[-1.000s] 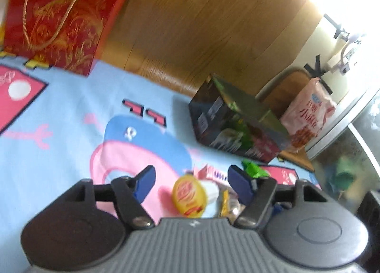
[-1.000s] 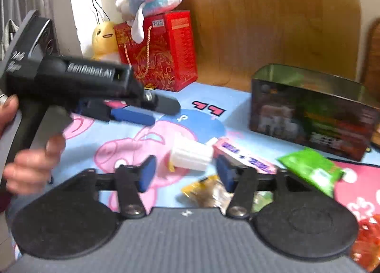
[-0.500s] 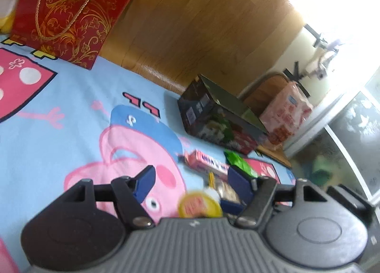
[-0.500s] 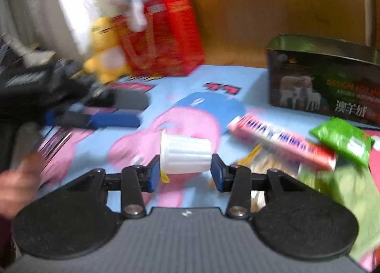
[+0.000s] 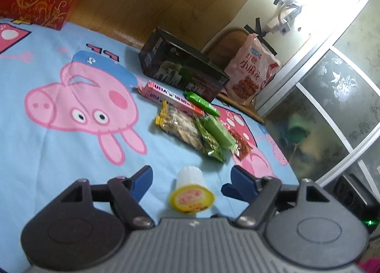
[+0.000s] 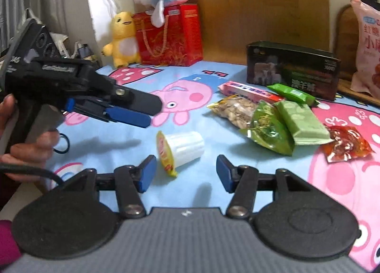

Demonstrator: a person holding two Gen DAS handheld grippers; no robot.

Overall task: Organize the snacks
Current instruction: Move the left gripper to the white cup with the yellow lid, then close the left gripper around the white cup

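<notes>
Released since half a second ago, the jelly cup (image 6: 181, 150) now lies on its side on the near part of the cartoon bedsheet (image 6: 114, 152).
Right tongs (image 6: 185, 173) are opening with nothing gripped; left tongs (image 5: 190, 179) also opening, straddling the cup without touching. It looks light, thin-walled and crushable: hold the ribbed sides gently, not the foil lid.

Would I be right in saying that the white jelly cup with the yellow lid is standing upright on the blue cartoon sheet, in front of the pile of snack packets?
Not quite: the jelly cup is lying on its side, its yellow lid facing left, as the right wrist view shows. The rest holds: it rests on the blue cartoon sheet, in front of the snack packets.
</notes>
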